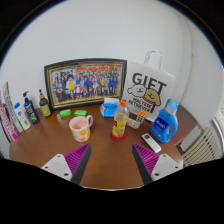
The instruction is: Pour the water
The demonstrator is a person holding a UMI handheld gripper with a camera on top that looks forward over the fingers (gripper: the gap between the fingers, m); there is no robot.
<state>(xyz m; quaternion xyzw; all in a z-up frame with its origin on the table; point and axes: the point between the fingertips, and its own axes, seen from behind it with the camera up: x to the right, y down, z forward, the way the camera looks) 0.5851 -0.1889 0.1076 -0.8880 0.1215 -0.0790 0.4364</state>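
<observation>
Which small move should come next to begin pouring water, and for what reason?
Probably move the hand-held gripper forward toward the orange-capped bottle. Its fingers are open and hold nothing, the bottle stands upright just beyond them, and the pink mug waits beside it on the wooden table.

A framed group photo point(85, 83) leans against the far wall beside a white "GIFT" bag point(149, 88). Several bottles point(22, 110) stand at the left of the desk point(110, 160); a remote point(151, 142) lies right.
</observation>
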